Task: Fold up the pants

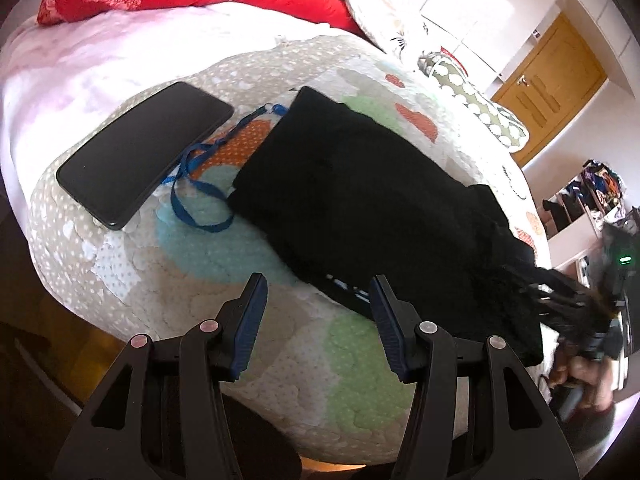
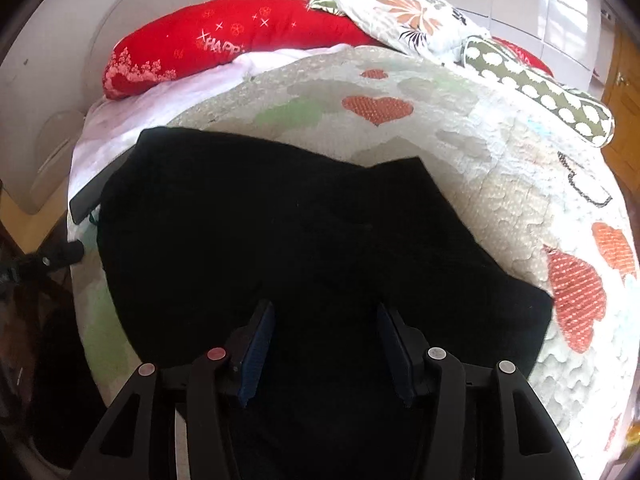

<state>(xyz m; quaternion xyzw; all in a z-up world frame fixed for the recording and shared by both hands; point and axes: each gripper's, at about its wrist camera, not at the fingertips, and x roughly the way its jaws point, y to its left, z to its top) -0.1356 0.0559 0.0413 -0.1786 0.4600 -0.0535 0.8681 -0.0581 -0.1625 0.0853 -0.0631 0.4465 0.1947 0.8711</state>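
Centrally black pants (image 2: pixel 300 240) on patterned quilt (image 1: pixel 360 380), phone (image 1: pixel 144 152) beside, wooden door (image 1: pixel 556 80) behind

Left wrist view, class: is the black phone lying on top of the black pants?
No: the phone lies on the quilt beside the pants, apart from them.

Home bedroom: quilted bed (image 2: pixel 500 184), red pillow (image 2: pixel 224 40), wooden door (image 1: pixel 556 84).

Item before you: one pair of black pants (image 1: pixel 352 200), plain dark fabric. You see them folded into a long, flat, layered strip lying on the patterned quilt (image 1: pixel 224 328). From your right wrist view, the pants (image 2: pixel 300 240) lie spread flat, one upper layer offset, its corner showing.
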